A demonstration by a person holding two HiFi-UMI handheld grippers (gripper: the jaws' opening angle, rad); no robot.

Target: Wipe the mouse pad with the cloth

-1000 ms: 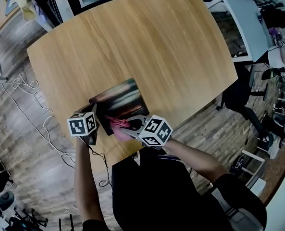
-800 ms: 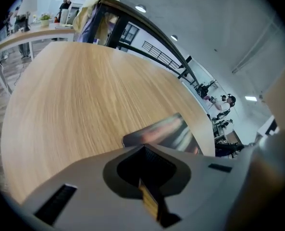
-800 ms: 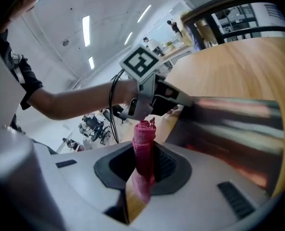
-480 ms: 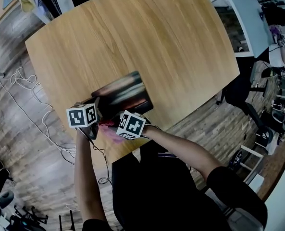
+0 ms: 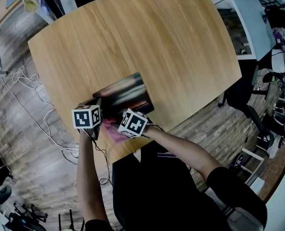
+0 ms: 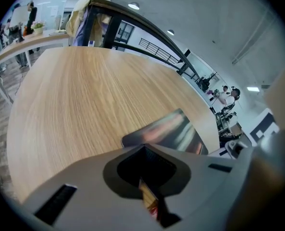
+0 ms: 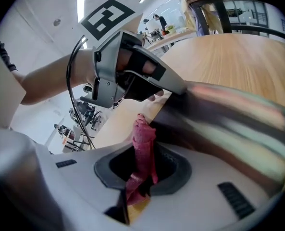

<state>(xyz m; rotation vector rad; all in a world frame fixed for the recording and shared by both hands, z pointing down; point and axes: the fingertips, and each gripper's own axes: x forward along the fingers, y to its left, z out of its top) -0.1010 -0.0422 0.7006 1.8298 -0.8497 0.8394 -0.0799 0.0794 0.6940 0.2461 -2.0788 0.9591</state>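
Note:
A dark mouse pad (image 5: 125, 94) with a streaky print lies near the front edge of the wooden table (image 5: 147, 37). My left gripper (image 5: 98, 106) is shut, and its tips meet the pad's near left corner; in the left gripper view the mouse pad (image 6: 173, 131) starts right at the left gripper (image 6: 144, 150). My right gripper (image 5: 115, 125) is shut on a pink cloth (image 5: 112, 133) at the pad's near edge. In the right gripper view the pink cloth (image 7: 143, 146) sticks up from the right gripper (image 7: 141, 177), beside the mouse pad (image 7: 229, 124) and just short of the left gripper (image 7: 179, 88).
The table's front edge (image 5: 132, 153) runs just under both grippers. Loose cables (image 5: 31, 105) lie on the floor at the left. A white desk (image 5: 250, 18) and office chairs (image 5: 272, 124) stand at the right. The person's dark torso (image 5: 152, 191) is close behind the grippers.
My right gripper has slid left with the pink cloth along the pad's near edge and now sits close to the left gripper. The left gripper has stayed at the pad's corner.

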